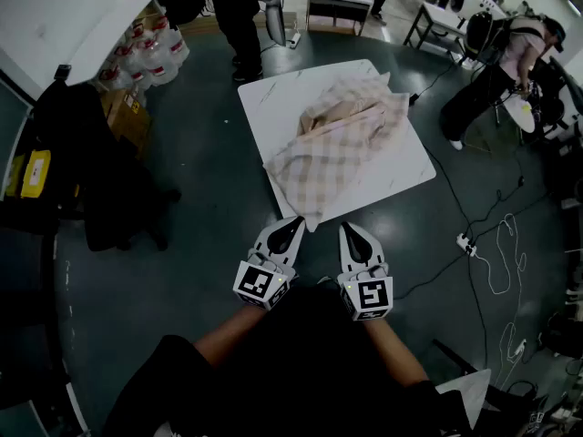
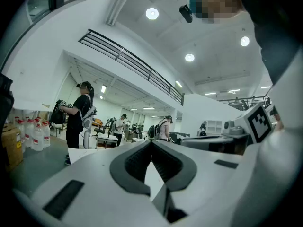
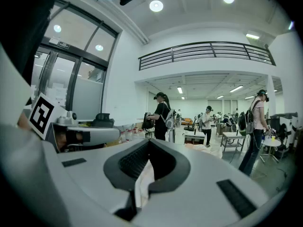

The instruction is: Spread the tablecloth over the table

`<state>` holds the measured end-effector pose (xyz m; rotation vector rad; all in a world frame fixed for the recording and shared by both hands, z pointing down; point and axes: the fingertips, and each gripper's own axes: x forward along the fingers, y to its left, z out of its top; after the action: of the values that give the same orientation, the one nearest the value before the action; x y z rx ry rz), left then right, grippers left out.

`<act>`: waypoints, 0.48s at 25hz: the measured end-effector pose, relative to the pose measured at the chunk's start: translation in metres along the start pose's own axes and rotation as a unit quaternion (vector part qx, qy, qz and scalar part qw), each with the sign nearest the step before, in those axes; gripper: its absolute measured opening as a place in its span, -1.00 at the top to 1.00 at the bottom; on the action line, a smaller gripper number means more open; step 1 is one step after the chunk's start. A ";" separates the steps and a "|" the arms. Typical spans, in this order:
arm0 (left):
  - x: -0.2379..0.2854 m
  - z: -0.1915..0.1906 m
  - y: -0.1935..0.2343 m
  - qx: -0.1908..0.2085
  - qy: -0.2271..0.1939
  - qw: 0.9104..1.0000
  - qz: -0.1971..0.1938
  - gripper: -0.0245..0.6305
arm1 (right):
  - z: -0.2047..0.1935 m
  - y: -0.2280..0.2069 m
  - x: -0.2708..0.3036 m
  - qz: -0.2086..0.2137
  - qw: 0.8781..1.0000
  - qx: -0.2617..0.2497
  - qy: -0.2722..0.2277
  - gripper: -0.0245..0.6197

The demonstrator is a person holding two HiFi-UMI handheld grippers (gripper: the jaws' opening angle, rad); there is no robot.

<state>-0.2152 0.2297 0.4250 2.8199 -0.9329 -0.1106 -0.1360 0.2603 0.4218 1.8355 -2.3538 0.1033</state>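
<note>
A crumpled, pale checked tablecloth (image 1: 342,144) lies in a heap on the white square table (image 1: 282,89). One cloth corner droops over the table's near corner. Both grippers hover side by side just short of that corner. My left gripper (image 1: 291,224) is shut, with its tip next to the drooping corner. My right gripper (image 1: 350,229) is also shut, slightly right of the corner. In the left gripper view the jaws (image 2: 151,143) meet at the tip with nothing pinched. The right gripper view shows closed jaws (image 3: 150,143) and the cloth (image 3: 204,148) beyond them. Pale material shows through the gap lower down.
A person (image 1: 235,12) stands beyond the table and another (image 1: 496,76) to its right. Water bottles (image 1: 150,53) and cardboard boxes (image 1: 127,115) sit at the left. A power strip (image 1: 466,244) and cables lie on the dark floor at the right.
</note>
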 end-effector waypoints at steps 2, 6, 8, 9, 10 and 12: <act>-0.002 0.000 0.005 0.002 0.000 1.000 0.003 0.87 | -0.001 0.001 0.002 -0.004 1.000 0.002 0.003 0.88; -0.010 -0.008 0.013 -0.009 -0.001 1.000 0.003 0.87 | -0.020 0.003 0.002 -0.003 1.000 0.016 0.017 0.88; -0.018 -0.016 0.023 -0.037 -0.008 0.999 0.006 0.87 | -0.028 0.002 -0.002 -0.015 0.999 0.026 0.026 0.88; -0.022 -0.021 0.029 -0.054 -0.008 0.998 0.010 0.87 | -0.032 0.002 -0.004 -0.020 0.999 0.028 0.029 0.87; -0.024 -0.027 0.036 -0.065 -0.003 0.998 0.014 0.87 | -0.037 0.002 -0.007 -0.023 0.999 0.031 0.034 0.87; -0.025 -0.039 0.049 -0.061 0.015 0.998 0.019 0.87 | -0.052 0.002 -0.011 -0.025 0.997 0.045 0.054 0.87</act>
<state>-0.2588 0.2110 0.4728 2.6834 -0.9399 -0.1145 -0.1309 0.2785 0.4711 1.8759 -2.2634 0.2986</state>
